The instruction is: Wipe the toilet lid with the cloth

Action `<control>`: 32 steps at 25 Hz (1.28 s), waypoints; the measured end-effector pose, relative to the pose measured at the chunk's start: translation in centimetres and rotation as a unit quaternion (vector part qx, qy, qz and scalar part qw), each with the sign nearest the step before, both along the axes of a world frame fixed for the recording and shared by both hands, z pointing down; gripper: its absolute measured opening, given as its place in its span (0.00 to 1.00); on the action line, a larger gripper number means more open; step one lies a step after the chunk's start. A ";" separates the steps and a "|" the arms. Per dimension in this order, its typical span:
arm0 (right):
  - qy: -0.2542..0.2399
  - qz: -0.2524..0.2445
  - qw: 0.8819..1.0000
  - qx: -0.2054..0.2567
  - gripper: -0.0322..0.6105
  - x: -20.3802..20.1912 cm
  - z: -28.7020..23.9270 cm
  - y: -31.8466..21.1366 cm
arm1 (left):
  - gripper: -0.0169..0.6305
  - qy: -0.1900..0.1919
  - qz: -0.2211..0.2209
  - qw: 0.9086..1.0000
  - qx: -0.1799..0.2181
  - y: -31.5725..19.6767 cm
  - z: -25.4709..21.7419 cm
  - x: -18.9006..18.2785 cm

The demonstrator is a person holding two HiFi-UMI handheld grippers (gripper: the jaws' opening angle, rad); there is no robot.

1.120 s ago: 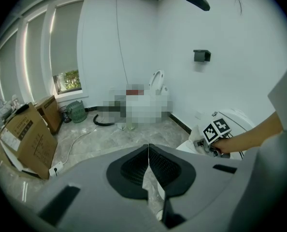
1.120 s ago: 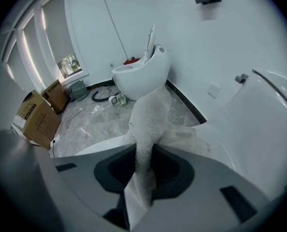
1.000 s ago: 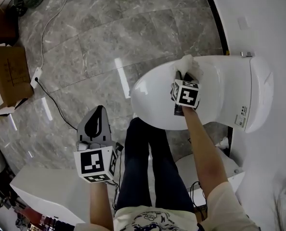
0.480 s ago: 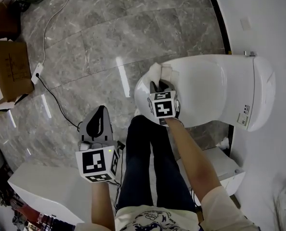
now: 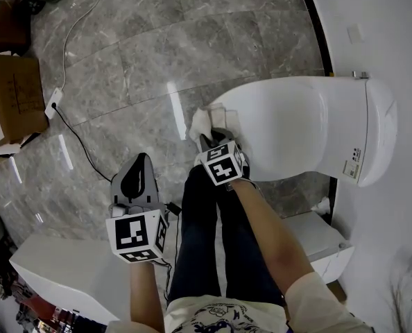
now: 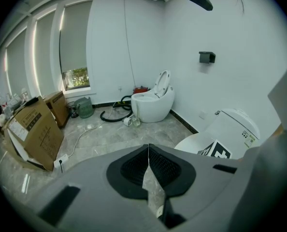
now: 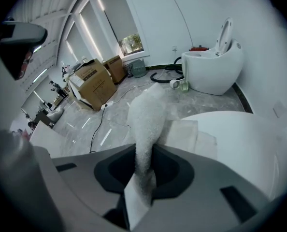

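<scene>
**One cloth, pinched in right claw, at front tip of toilet lid**

One white cloth (image 5: 204, 120) sits at the narrow front end of the toilet lid (image 5: 296, 127), at the edge nearest the grey marble floor (image 5: 157, 61). In the right gripper view the cloth (image 7: 146, 115) runs up out of the jaws as a fluffy bunch. A flatter folded part of it lies on the lid (image 7: 240, 139) just beyond.

Right gripper (image 5: 214, 141): jaws clamped on the cloth, fabric fills the gap between them (image 7: 144, 170). Its marker cube sits just off the lid's front edge, above the person's legs (image 5: 206, 234). Lid is closed, white and glossy, with the tank end toward the white wall.

Left gripper (image 5: 141, 161): jaws pressed together, nothing between them, per the left gripper view (image 6: 148, 163). It hangs over the floor to the left of the legs, well apart from the toilet and the cloth. It touches neither.

Surroundings:
- cardboard box (image 5: 8, 96) at the far left on the floor
- thin cable (image 5: 74, 144) running across the tiles from a white plug block (image 5: 52, 106) near the box
- second toilet (image 7: 213, 69) with its lid raised, against the far wall; also seen in the left gripper view (image 6: 153, 100)
- black hose (image 6: 114, 115) coiled on the floor beside that second toilet
</scene>
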State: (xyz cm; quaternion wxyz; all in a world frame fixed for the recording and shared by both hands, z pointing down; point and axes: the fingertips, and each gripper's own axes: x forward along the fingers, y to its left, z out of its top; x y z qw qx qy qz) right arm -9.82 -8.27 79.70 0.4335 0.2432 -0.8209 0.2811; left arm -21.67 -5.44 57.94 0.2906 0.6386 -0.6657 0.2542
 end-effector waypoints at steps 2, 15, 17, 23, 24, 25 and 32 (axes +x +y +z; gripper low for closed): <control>-0.001 -0.029 1.000 -0.005 0.16 -0.2 0.0 1.0 | 0.04 -0.001 0.002 1.000 0.000 0.1 -0.1 0.0; -0.015 -0.150 0.988 -0.031 0.16 5.9 -0.3 3.7 | 0.04 -0.003 0.033 0.999 0.009 -0.5 -1.2 2.6; -0.021 -0.146 0.989 -0.031 0.16 7.7 -0.3 3.4 | 0.04 -0.004 0.038 0.999 0.010 -0.7 -1.4 3.1; -0.014 -0.128 0.991 -0.027 0.16 12.8 -0.7 1.8 | 0.04 -0.005 0.056 0.998 0.013 -1.4 -1.8 4.7; -0.012 -0.121 0.992 -0.027 0.16 13.7 -0.8 1.5 | 0.04 -0.006 0.060 0.998 0.013 -1.4 -1.8 5.0; -0.011 -0.113 0.993 -0.027 0.16 14.6 -0.9 1.2 | 0.04 -0.006 0.063 0.998 0.013 -1.5 -1.8 5.4; 0.004 -0.059 0.998 -0.015 0.16 21.0 -1.0 -1.0 | 0.04 -0.006 0.083 0.996 0.012 -2.1 -1.9 7.6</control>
